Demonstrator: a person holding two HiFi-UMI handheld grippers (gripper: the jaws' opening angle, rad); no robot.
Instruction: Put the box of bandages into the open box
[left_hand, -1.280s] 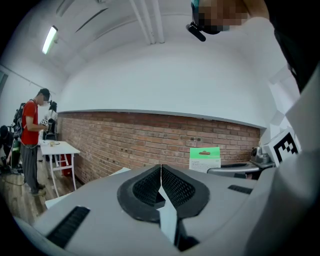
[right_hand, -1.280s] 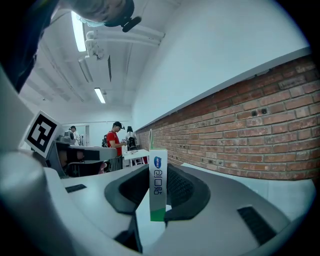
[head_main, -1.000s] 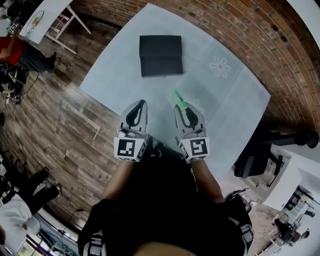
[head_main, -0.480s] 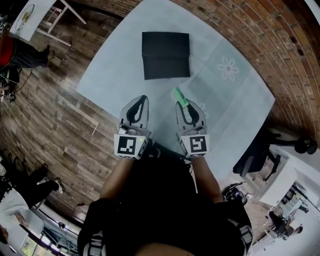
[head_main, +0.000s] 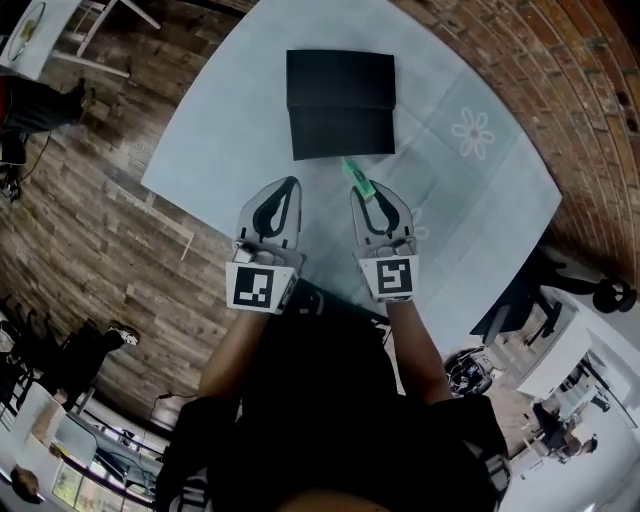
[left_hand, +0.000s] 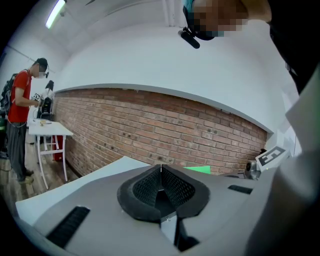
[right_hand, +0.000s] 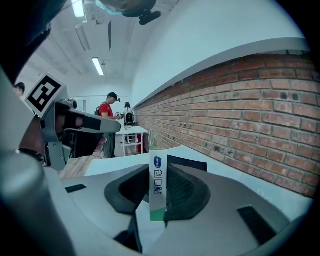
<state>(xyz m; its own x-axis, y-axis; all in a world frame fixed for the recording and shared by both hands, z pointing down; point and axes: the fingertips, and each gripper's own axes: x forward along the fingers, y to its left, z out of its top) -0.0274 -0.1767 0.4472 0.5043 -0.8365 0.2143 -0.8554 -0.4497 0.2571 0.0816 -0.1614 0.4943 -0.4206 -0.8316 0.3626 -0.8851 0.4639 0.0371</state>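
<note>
One narrow edge of the box of bandages (head_main: 356, 177) is sitting pinched in my right gripper (head_main: 364, 199), so it risks twisting free before reaching the open box (head_main: 340, 100); my left gripper (head_main: 286, 189) is hovering closed, empty.

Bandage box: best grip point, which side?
Take the bandage box across its broad faces, at the near end, from the person's side, as the right tongs hold it. It is thin and flat; its free far end points toward the open black box.
</note>
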